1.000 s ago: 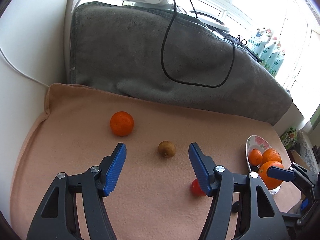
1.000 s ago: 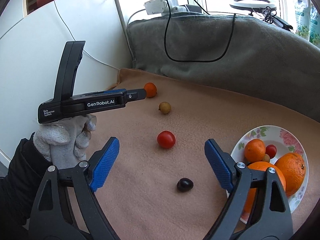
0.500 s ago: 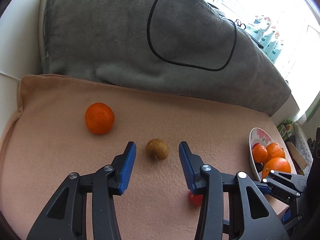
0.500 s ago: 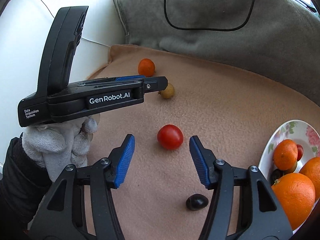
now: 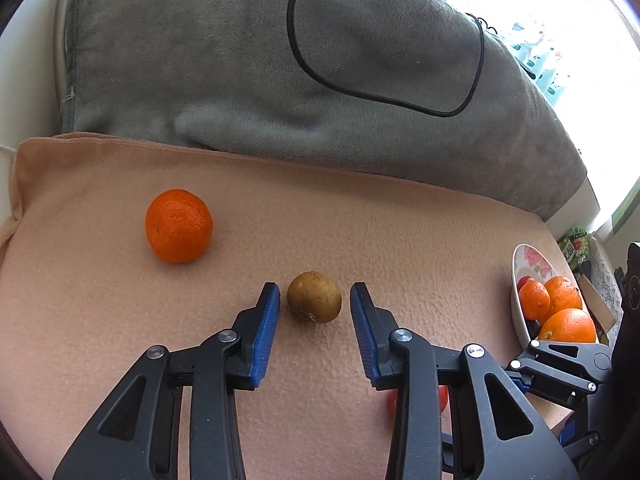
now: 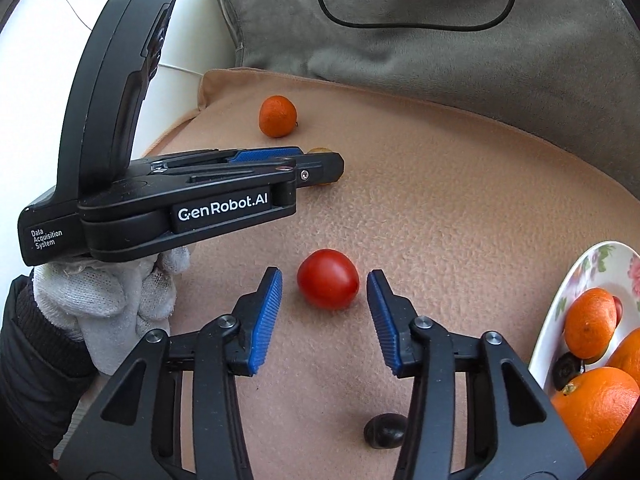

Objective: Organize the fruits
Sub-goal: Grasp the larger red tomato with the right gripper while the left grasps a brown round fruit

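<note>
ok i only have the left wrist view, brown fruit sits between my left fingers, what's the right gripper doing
observer: the right gripper straddles the red tomato; its jaws are closing, pads not yet touching it.
operator: anything else loose that i can't see
observer: yes, a small dark fruit lies on the beige cloth, nearer the right camera than the tomato.
</note>
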`<state>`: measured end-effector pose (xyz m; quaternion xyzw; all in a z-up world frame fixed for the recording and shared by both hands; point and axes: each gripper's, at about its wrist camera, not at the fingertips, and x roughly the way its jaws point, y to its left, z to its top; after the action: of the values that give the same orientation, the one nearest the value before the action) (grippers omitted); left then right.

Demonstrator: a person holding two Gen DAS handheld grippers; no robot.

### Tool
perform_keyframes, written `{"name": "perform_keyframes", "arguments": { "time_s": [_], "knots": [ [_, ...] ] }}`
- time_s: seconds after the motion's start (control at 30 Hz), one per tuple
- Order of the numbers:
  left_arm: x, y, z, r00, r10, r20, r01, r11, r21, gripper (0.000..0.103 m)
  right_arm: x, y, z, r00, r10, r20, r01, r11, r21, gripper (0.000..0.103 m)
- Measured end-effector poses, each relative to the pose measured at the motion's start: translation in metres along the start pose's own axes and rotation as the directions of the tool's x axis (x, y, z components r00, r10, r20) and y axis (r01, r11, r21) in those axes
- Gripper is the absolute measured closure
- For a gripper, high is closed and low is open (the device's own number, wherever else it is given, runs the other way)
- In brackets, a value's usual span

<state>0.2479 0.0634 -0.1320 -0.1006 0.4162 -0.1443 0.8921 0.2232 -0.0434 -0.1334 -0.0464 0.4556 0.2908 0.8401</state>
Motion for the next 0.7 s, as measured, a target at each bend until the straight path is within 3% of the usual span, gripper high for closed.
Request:
{"name": "perform_keyframes", "arguments": {
  "time_s": [0.23,0.3,0.7],
  "knots": [
    [0.0035,-0.0027,0.0001,1.000,0.005,-0.006,-0.005,1.000,0.009,0.076,0.0032,-0.0001,0.0004,1.000,-0.008,-0.006,0.008,1.000,0.000,0.063],
    [0.0036,-0.0017,-0.0001,1.000,0.003,-0.005,-0.003,1.000,0.006,0.076,0.0048,-0.0010,0.0010,1.000,-0.009,-0.011,0.009,1.000,0.002,0.068],
    [0.0010,-0.0028,-0.0004,1.000,0.006,0.010,-0.006,1.000,0.003,0.076,-0.0014,0.0004,-0.0020,1.000,-0.004,0.010,0.004,1.000,0.000,0.068]
  ]
}}
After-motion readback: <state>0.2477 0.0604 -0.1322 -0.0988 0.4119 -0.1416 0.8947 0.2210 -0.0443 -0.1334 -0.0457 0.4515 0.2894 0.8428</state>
